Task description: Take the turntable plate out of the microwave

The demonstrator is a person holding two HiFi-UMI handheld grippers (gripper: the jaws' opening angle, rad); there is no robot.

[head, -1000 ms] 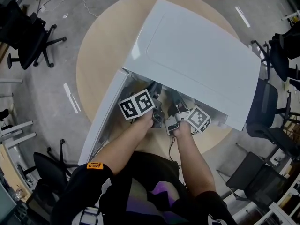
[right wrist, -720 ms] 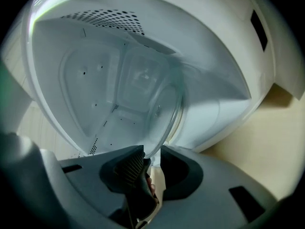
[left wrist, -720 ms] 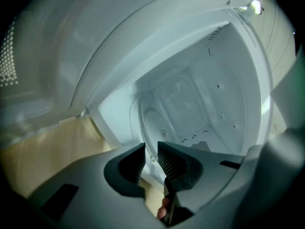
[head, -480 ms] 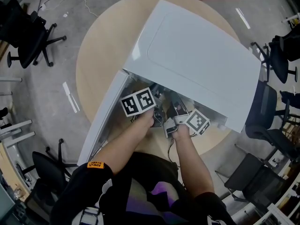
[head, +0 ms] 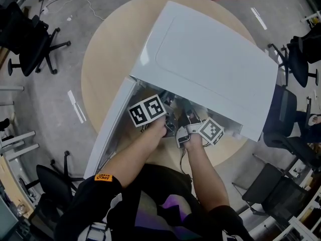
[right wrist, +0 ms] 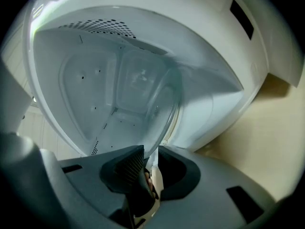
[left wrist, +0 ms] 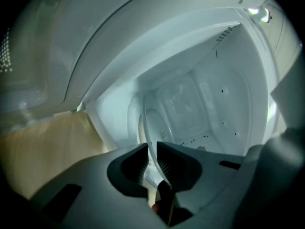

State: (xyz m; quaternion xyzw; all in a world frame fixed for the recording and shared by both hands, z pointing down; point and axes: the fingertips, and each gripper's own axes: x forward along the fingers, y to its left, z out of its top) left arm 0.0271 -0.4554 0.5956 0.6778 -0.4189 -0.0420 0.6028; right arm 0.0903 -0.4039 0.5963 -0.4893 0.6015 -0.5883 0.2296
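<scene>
Turntable plate (right wrist: 164, 104) inside microwave (head: 210, 59); rim clamped both sides

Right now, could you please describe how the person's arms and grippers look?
The left gripper and right gripper have smooth grey bodies and dark ribbed pads; each carries a white cube with black square markers. Short black sleeves, with an orange label on the left.

Clear glass turntable plate (right wrist: 162, 106) sits just inside the open white microwave (head: 210, 59)
</scene>
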